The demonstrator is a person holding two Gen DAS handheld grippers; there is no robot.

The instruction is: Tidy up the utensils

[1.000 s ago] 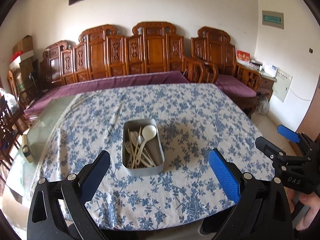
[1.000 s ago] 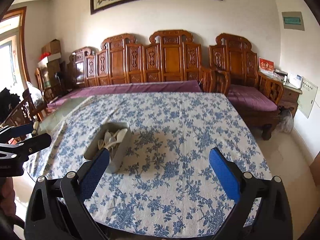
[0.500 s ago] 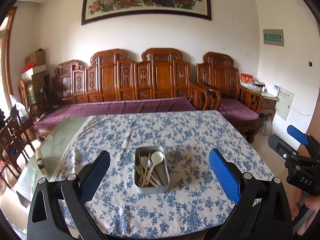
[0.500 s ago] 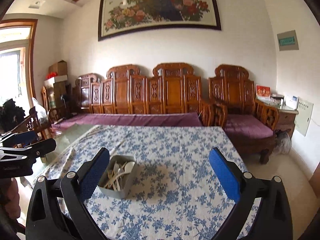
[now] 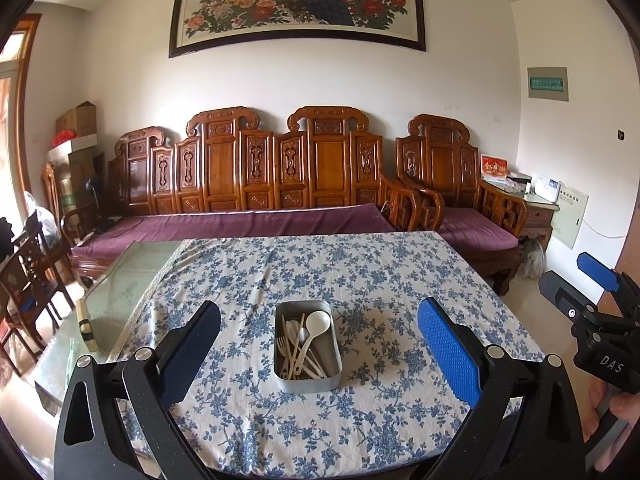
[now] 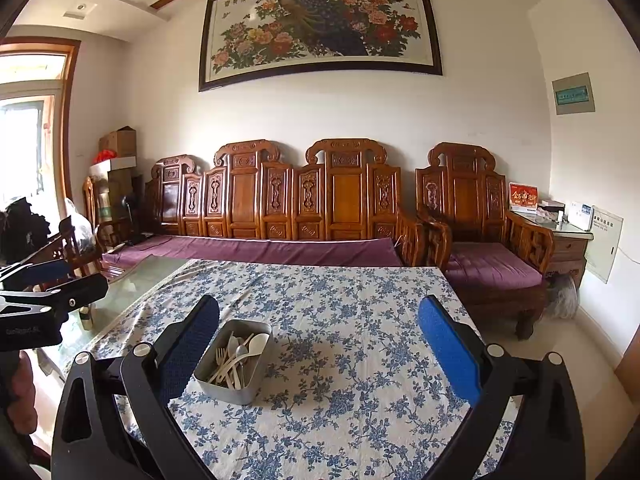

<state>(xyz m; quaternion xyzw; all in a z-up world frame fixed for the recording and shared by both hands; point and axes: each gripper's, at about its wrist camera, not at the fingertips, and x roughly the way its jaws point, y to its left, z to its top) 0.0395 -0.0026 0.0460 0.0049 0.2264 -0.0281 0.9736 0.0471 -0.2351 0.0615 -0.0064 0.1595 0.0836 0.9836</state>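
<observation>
Compared with a second ago, when the tin (image 5: 307,346) filled the centre of the left wrist view and only the lower edge of the painting (image 5: 298,0) was seen, both cameras have been tilted up and drawn back: the tin is now seen smaller, low in each frame, and the whole painting is shown at the top. This is judged to mean a retreat from the table (image 5: 360,264), with no utensil carried away; whether sorting is finished or not yet begun cannot be told from these views. The tin is seen resting on the floral cloth, just below centre in the left view and at lower left of centre in the right view (image 6: 233,360), with white plastic forks, knives and a spoon (image 5: 318,322) lying loosely inside it, handles crossed. The left gripper (image 5: 320,348) is held wide open, its fingers framing the tin from well apart, and nothing is held between them. The right gripper (image 6: 318,344) is likewise spread wide and empty, the tin lying just inside its left finger (image 6: 192,344) in the picture, though well beyond it. Both are held level, pointed toward the bench (image 5: 256,176) along the far wall, above the near edge of the table. The right gripper is also glimpsed at the right edge of the left view, a hand (image 5: 612,404) being seen on its grip.
</observation>
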